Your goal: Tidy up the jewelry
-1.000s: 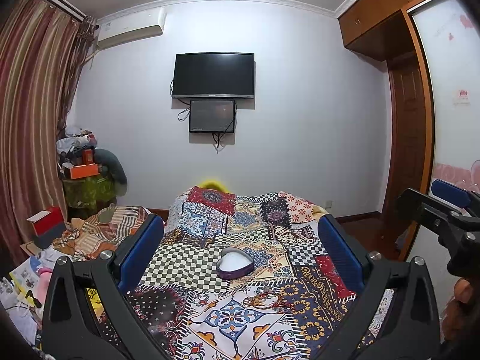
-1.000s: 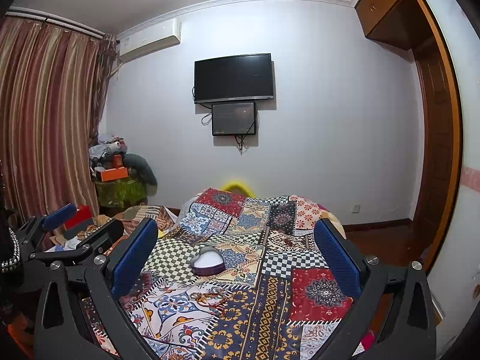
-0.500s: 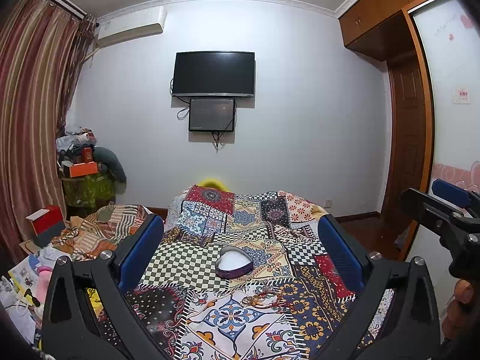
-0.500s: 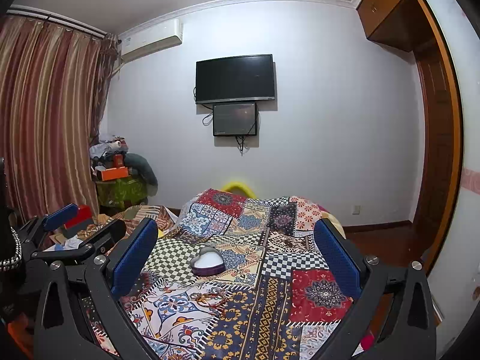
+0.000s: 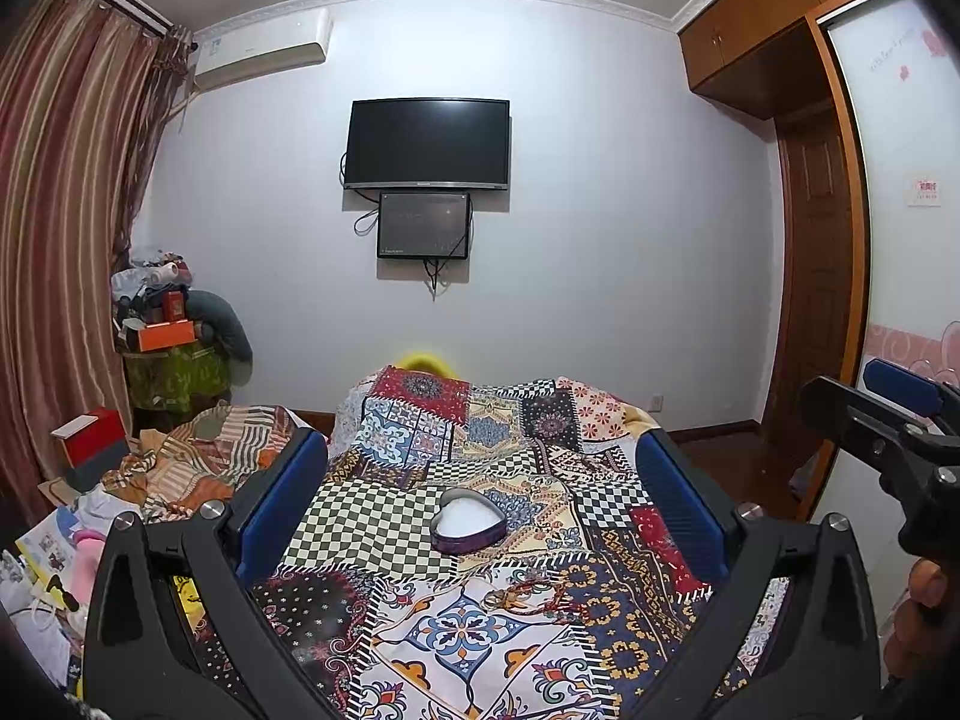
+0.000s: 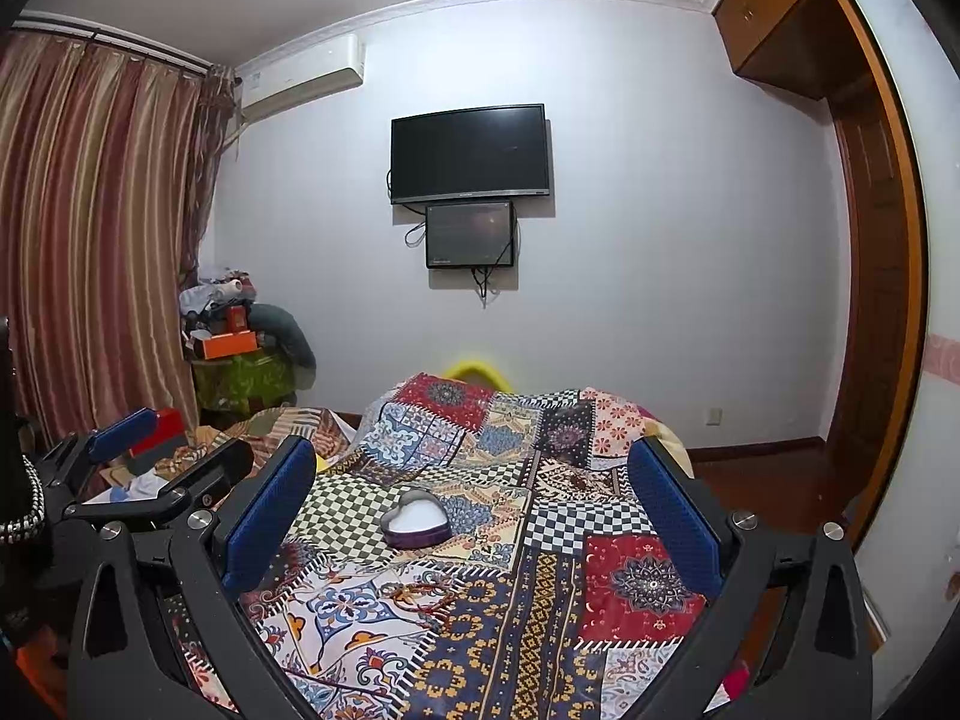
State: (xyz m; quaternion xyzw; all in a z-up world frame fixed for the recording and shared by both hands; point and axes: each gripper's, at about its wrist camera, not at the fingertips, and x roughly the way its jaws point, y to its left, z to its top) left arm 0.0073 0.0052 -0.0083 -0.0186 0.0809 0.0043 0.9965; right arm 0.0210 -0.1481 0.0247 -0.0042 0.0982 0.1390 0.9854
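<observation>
Two sets of tongs hang spread wide over the bed, and neither grips anything. My left tongs (image 5: 480, 504) frame the heart-shaped box (image 5: 469, 521) between their blue pads (image 5: 282, 498), with clear air all round it. My right tongs (image 6: 471, 507) look at the same box (image 6: 417, 521) from a little further right, also released, and each pair shows at the edge of the other's view.

Little has changed over the last second. The box has crept slightly lower and nearer in my left view, so I judge I am easing forward and down toward the patchwork quilt (image 5: 540, 648); my right view has barely shifted. Nothing on the bed has moved.

The box sits open on the quilt, its pale lining showing, on the seam between a checkered patch and a floral one. Nearer to me, well short of the box, lies the jewelry (image 5: 528, 597): a thin reddish strand with a small ring or clasp, hard to read against the busy print. In my right view it lies at (image 6: 423, 591).

So the task has not properly begun. I judge the strand must be pinched first, then carried into the box.
</observation>
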